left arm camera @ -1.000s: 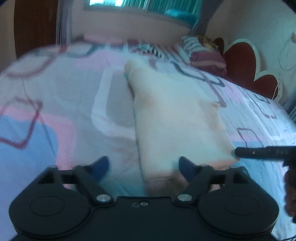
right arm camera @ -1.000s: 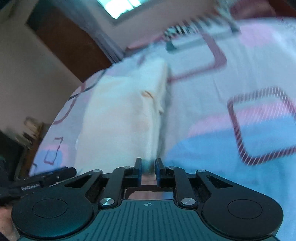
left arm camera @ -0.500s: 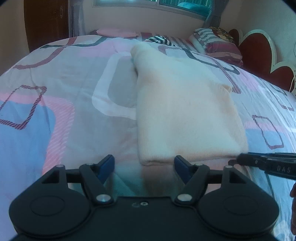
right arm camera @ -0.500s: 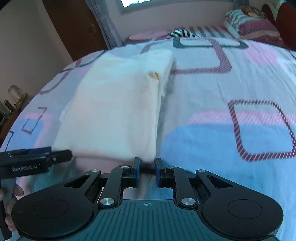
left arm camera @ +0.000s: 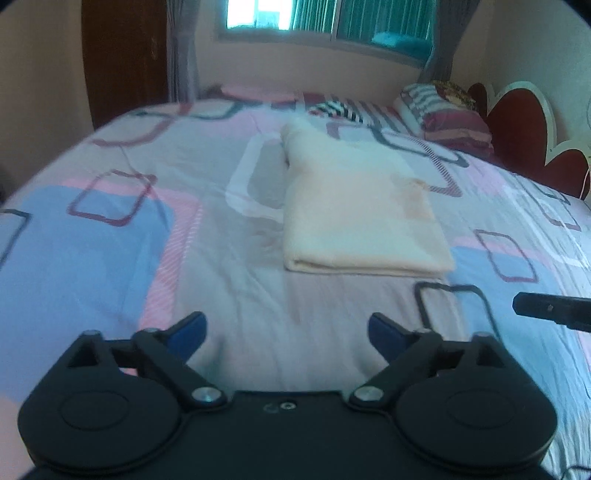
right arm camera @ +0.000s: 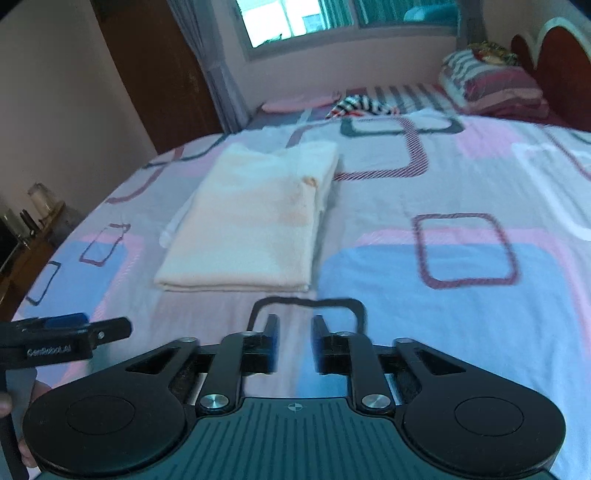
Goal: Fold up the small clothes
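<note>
A cream garment (left arm camera: pixel 354 206) lies folded into a flat rectangle on the patterned bedspread (left arm camera: pixel 110 229); the right wrist view shows the same cream garment (right arm camera: pixel 251 225). My left gripper (left arm camera: pixel 286 328) hangs a short way in front of the garment's near edge, its jaws opening wide with nothing between them. My right gripper (right arm camera: pixel 294 328) is also back from the fold, jaws opening, nothing between them. Each view catches the other gripper at its side: the right gripper's finger (left arm camera: pixel 550 308), the left gripper (right arm camera: pixel 66 332).
Striped pillows (left arm camera: pixel 447 114) and a red heart-shaped headboard (left arm camera: pixel 524 136) stand at the far right. A striped cloth (right arm camera: pixel 362 105) lies near the bed's far end. A dark wooden door (right arm camera: pixel 159 74) and a window (left arm camera: pixel 325 18) are behind.
Both grippers let go of the garment's near edge and drew back from it, rising a little. The right jaws went from shut to parted; the left jaws spread wider.
</note>
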A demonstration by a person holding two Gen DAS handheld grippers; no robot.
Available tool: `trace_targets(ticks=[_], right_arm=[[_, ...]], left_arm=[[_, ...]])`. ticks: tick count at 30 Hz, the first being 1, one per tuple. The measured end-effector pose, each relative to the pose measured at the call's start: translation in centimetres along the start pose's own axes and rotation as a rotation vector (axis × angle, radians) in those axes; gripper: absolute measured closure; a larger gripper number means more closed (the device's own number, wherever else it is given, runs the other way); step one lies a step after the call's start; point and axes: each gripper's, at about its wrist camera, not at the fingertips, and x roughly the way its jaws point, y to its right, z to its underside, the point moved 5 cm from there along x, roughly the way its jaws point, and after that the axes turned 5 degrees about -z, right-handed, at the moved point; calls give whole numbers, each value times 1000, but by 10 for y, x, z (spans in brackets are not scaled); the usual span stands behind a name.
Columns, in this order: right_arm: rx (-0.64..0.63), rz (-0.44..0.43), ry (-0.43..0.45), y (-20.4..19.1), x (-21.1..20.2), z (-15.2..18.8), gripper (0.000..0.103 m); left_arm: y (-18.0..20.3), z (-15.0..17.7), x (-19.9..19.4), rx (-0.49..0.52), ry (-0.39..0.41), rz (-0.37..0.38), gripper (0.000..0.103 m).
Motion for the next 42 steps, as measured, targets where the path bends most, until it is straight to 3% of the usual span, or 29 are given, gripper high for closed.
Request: trace_targets(ticks=[1,3,6,13,23,42], right_arm=[[1,17,18,0,-14,4,0],[-17,59,104,0,-47,12,0],[-12,70,141,-4,-88,29,0],[-14,92,263,-14,-182,59,0],[-74,98,306,-29,-244,79,0],[-117,58,346,-47,-264,75,0]], left_arm=[[4,4,-18,0,37,-11,1],[12,8,-60,-16,169,2,1],[25,16,-120,-7,328,-12,0],[58,45,-214,98,456,-38,0],[73,63,-244,74,400,-64,0],[68,65,-268,81,405,-94,0]])
